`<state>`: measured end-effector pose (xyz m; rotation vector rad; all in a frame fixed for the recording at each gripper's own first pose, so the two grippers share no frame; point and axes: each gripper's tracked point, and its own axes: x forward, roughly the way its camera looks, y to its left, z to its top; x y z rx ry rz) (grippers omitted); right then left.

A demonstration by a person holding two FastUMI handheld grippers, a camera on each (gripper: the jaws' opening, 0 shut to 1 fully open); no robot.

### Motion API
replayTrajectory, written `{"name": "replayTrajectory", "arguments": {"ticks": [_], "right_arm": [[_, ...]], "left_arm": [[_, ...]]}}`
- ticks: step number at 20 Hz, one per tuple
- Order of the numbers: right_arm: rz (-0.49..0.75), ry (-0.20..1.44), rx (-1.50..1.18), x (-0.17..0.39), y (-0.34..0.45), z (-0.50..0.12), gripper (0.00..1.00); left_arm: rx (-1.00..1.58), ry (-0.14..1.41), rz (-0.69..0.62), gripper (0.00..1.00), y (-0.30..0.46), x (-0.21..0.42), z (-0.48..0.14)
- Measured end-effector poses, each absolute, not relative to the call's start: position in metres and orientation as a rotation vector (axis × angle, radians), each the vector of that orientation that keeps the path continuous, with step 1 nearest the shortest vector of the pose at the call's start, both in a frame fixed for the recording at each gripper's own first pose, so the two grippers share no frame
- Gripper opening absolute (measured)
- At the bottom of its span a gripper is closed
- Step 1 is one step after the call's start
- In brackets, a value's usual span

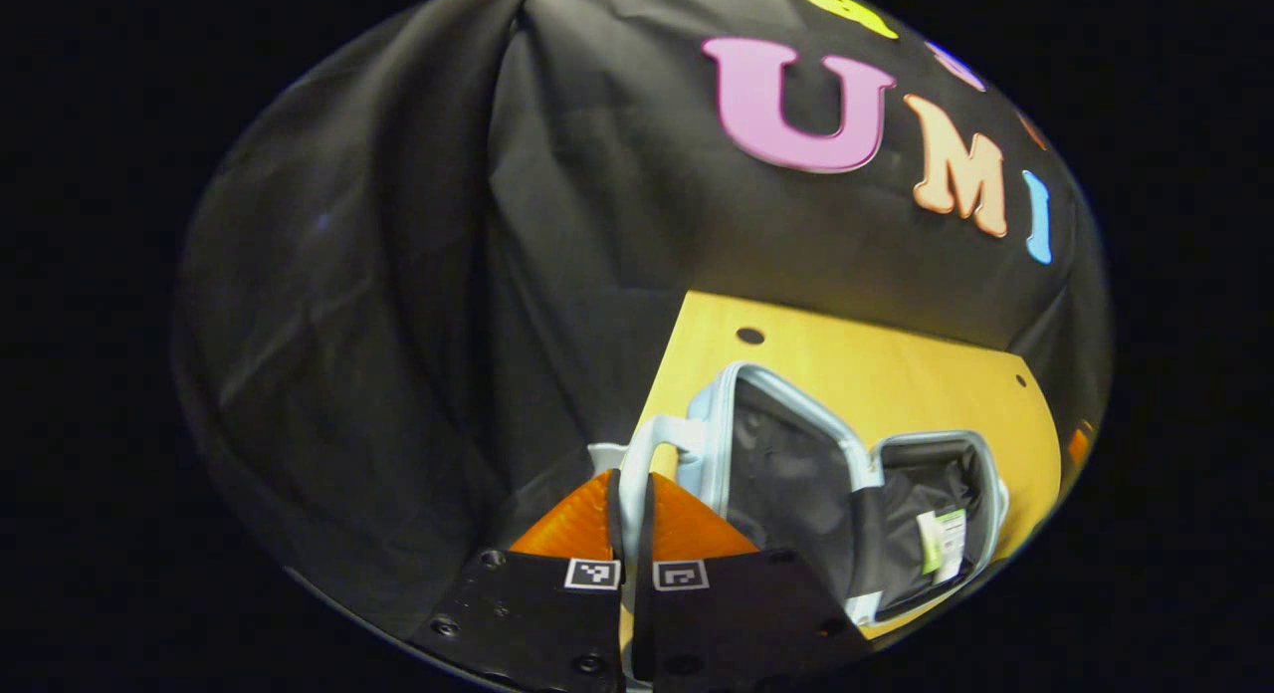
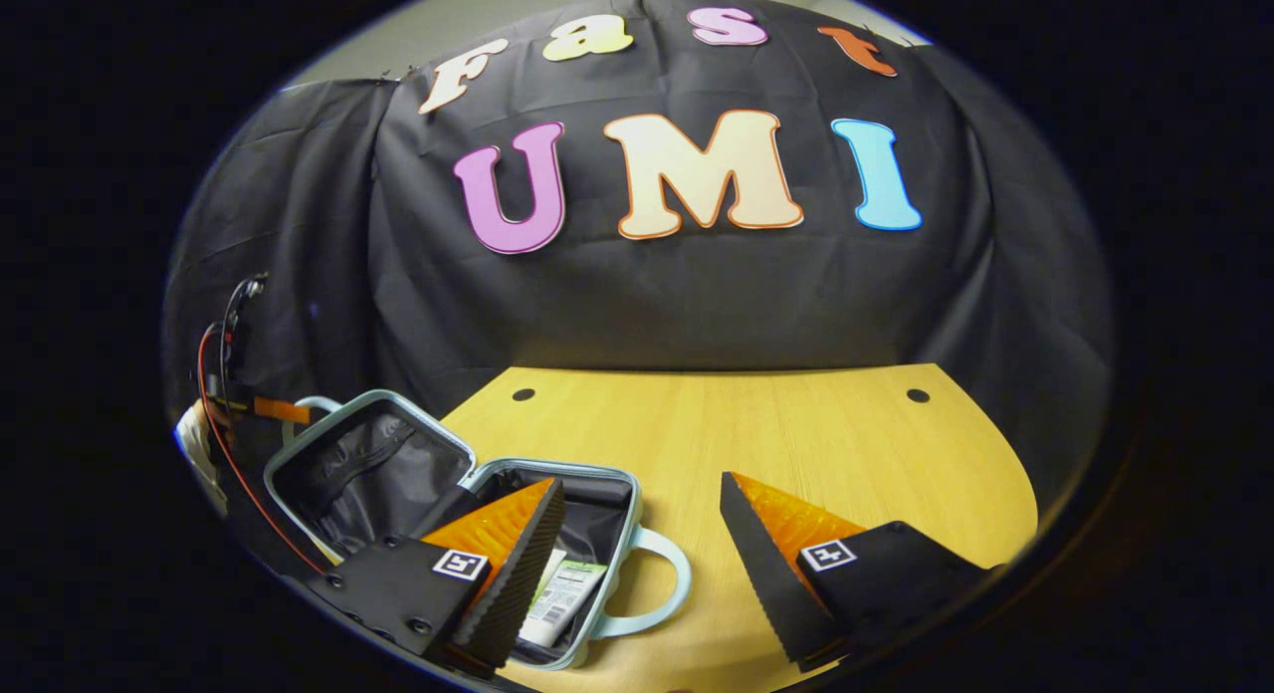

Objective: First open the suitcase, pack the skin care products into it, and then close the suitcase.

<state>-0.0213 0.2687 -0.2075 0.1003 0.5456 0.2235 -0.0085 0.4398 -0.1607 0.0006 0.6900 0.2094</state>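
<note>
1. Already open, the small pale-blue hard-shell suitcase (image 2: 468, 479) lay on the yellow wood-grain desk (image 2: 796, 444), its lid propped up at the far left and its black fabric lining showing.
2. A white skin care tube (image 2: 559, 595) with a printed label lay inside the lower half, near the looped handle (image 2: 657, 583) on the case's front edge; the left gripper view showed the same tube (image 1: 944, 542) in the shell.
3. The right gripper (image 2: 642, 534) was spread wide, holding nothing, one finger hovering over the open half and the other over bare desk.
4. The left gripper (image 1: 630, 519) had its fingers pressed nearly together on the case's pale handle (image 1: 652, 444); the handle appeared pinched between them.
5. By the look of it, the shell was stiff, smooth and light, so it could slide on the desk when pushed; the lid rim or the handle seemed the surest holds for closing.
6. The tube would likely be light and a little squashy.
7. Round holes marked the desk's far corners, and black cloth walled the booth behind.
</note>
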Motion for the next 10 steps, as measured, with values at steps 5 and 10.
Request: {"name": "replayTrajectory", "arguments": {"ticks": [5,10], "right_arm": [[0.291,0.465,0.062,-0.023,0.236,-0.184,0.98],[0.287,0.403,0.084,-0.02,0.189,-0.159,0.98]], "left_arm": [[0.074,0.596,0.182,0.0,0.359,0.004,-0.105],[0.034,0.534,0.064,0.0,0.252,0.013,-0.069]]}}
